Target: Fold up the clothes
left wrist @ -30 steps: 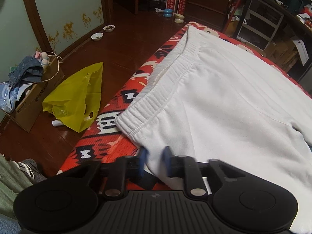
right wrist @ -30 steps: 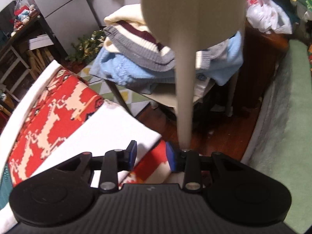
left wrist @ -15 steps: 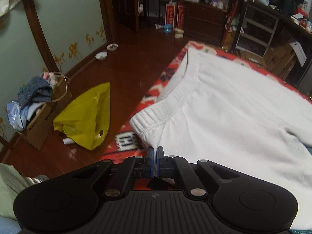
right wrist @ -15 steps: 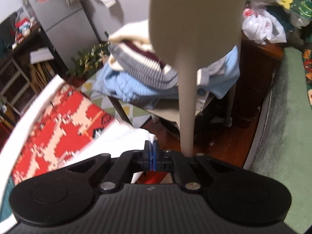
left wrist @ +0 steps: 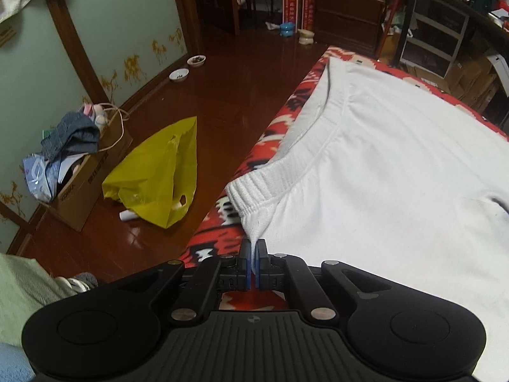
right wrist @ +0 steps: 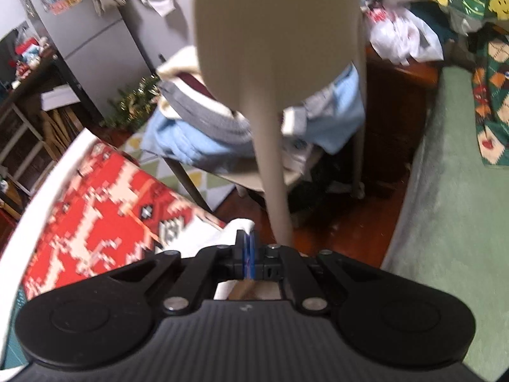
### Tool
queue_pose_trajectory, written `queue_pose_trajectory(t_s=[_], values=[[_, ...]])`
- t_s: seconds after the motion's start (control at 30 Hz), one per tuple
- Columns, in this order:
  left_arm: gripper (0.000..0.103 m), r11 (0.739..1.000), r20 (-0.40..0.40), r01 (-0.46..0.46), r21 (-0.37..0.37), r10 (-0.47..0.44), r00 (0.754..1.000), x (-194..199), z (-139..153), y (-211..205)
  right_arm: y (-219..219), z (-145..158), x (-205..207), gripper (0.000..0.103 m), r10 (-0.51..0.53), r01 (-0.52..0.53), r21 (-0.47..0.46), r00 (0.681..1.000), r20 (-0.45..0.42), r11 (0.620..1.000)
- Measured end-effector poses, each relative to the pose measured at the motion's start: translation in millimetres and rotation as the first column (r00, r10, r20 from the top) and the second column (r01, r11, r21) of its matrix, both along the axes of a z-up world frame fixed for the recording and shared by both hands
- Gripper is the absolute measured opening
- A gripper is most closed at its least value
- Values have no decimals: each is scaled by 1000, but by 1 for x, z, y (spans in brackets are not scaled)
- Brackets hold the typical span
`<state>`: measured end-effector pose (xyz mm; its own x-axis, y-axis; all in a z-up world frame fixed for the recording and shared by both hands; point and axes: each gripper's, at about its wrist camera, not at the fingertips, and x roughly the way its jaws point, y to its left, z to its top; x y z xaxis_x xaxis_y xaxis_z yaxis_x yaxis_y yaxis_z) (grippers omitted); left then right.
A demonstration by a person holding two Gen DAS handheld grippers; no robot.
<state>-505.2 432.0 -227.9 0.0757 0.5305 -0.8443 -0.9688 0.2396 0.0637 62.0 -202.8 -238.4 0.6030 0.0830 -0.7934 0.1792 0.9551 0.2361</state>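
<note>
White sweatpants (left wrist: pixel 381 165) lie spread on a red patterned blanket (left wrist: pixel 276 127), ribbed waistband toward the left edge. My left gripper (left wrist: pixel 253 254) is shut on the near waistband corner, which is lifted off the blanket. In the right wrist view my right gripper (right wrist: pixel 249 245) is shut on a white corner of the sweatpants (right wrist: pixel 232 229), raised above the red patterned blanket (right wrist: pixel 105 210); a white band of the same garment (right wrist: pixel 41 184) curves along the left. A beige cloth strap (right wrist: pixel 270 146) hangs blurred just in front of the right gripper.
Left of the bed, a yellow plastic bag (left wrist: pixel 159 172) and a cardboard box of clothes (left wrist: pixel 76 165) sit on the dark wood floor, two small bowls (left wrist: pixel 187 68) further back. On the right stand a chair piled with sweaters (right wrist: pixel 222 127) and a green rug (right wrist: pixel 451 191).
Both grippers went from open to shut on corners of the white sweatpants, then rose, lifting those corners off the blanket.
</note>
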Motion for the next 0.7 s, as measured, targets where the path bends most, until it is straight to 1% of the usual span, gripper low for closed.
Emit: queue_pose_trajectory(t_s=[0.07,0.1,0.2,0.27,0.3,0.33,0.4,0.43,0.5,0.53,0.57,0.6,0.63,0.67,0.7], values=[[4,1000,-2,-2,-10,2,1000,-2,-1,-1,-2,-4,-4,2,4,-5,-12,1000,-7,1000],[7,1000,-5,-4,-13,4,1000,-3,-2,-1,-2,-6,-6,2,7,-7,-17,1000,-10,1000],[9,1000,-25,-16,4,16,1000,-6,1,-6,-4,-12,-12,3,13,-13,-37,1000,-17,999],[10,1000,-6,-16,17,16,1000,-12,6,-10,-4,-8,-15,8,13,-12,-77,1000,12,997],[13,1000,5,-12,23,12,1000,-13,9,-13,-4,-3,-17,10,13,-10,-88,1000,29,996],[14,1000,17,2,31,-3,1000,-9,12,-15,-5,1,-18,11,17,-13,-88,999,46,996],[22,998,42,31,48,-33,999,-2,19,-21,-6,9,-18,12,29,-24,-80,997,70,997],[24,997,54,45,57,-48,997,1,23,-24,-5,13,-18,14,38,-32,-77,996,83,997],[38,994,80,76,75,-82,993,9,30,-30,4,22,-19,20,77,-69,-71,991,110,995],[42,991,100,103,89,-112,989,17,34,-34,11,27,-20,23,109,-101,-66,986,123,993],[50,986,119,134,104,-146,982,26,38,-40,20,31,-21,25,148,-141,-63,980,137,988],[59,979,131,166,120,-181,975,36,41,-45,31,35,-23,30,190,-182,-63,970,150,981],[64,971,142,196,137,-216,966,46,44,-50,42,38,-26,39,231,-223,-65,959,165,973],[73,963,150,224,151,-247,957,56,44,-55,54,41,-28,44,272,-264,-67,946,178,962],[78,955,154,251,157,-275,949,68,44,-60,67,42,-30,53,317,-309,-71,930,187,948]])
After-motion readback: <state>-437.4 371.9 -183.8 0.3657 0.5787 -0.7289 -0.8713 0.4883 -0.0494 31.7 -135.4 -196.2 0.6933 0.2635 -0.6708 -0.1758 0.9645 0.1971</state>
